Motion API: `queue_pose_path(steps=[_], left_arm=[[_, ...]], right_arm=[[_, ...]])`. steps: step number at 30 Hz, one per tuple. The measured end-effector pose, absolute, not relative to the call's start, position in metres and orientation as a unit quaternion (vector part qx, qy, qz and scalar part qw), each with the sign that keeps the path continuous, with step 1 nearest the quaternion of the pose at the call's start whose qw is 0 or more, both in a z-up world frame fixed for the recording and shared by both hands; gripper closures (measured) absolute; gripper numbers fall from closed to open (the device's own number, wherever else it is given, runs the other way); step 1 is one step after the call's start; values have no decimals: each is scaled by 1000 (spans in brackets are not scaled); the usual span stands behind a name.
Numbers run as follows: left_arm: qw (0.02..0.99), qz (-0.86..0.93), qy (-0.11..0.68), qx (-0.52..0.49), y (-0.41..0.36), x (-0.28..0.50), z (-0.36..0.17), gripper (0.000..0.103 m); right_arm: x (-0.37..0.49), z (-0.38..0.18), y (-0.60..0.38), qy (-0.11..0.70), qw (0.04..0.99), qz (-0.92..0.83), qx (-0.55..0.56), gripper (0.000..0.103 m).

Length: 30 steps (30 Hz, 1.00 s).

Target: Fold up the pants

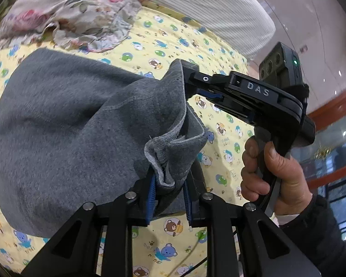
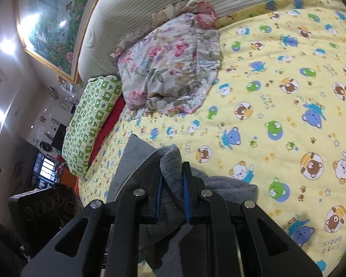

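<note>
Grey pants [image 1: 69,127] lie bunched on the yellow bear-print sheet [image 1: 173,39], with one end lifted off it. At the bottom of the left wrist view, my left gripper [image 1: 170,184] is shut on a folded edge of the pants, the cloth filling the gap between its blue pads. Further right, my right gripper [image 1: 187,80] pinches another corner of the same lifted edge, and a hand [image 1: 272,173] holds its handle. In the right wrist view my right gripper [image 2: 173,173] is shut on a wad of the grey pants [image 2: 136,161], which hang below it.
A floral pillow [image 2: 168,69] lies at the head of the bed on the sheet [image 2: 288,92]. Beside it sit a green patterned cushion [image 2: 92,127] and a red cloth [image 2: 110,127]. A striped bolster [image 1: 219,7] runs behind. The bed edge drops off at the left in the right wrist view.
</note>
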State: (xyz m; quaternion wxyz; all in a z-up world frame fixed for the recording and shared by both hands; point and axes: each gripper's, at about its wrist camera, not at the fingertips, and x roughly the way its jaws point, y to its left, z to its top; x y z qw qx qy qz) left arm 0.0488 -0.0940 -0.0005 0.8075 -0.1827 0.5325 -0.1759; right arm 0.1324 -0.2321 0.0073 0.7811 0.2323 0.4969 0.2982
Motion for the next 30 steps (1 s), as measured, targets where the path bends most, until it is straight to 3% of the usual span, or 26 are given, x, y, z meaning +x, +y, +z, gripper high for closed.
queue_pose_path(steps=[5, 15, 23, 28, 29, 30], left_arm=[[804, -209, 536, -149, -117, 44, -3, 62], [790, -308, 524, -78, -155, 11, 9, 60], [845, -238, 479, -12, -128, 15, 18, 53], [847, -222, 483, 27, -144, 28, 2, 53], [841, -220, 492, 34, -147, 31, -6, 55], [834, -224, 504, 31, -150, 34, -14, 63]], right_arm=[[127, 5, -249, 498, 792, 266, 232, 70], [108, 9, -288, 506, 803, 210, 235, 69], [95, 47, -265, 484, 802, 254, 242, 69], [108, 39, -239, 502, 794, 253, 232, 69], [112, 34, -236, 506, 792, 250, 233, 69], [114, 31, -234, 509, 790, 251, 234, 69]])
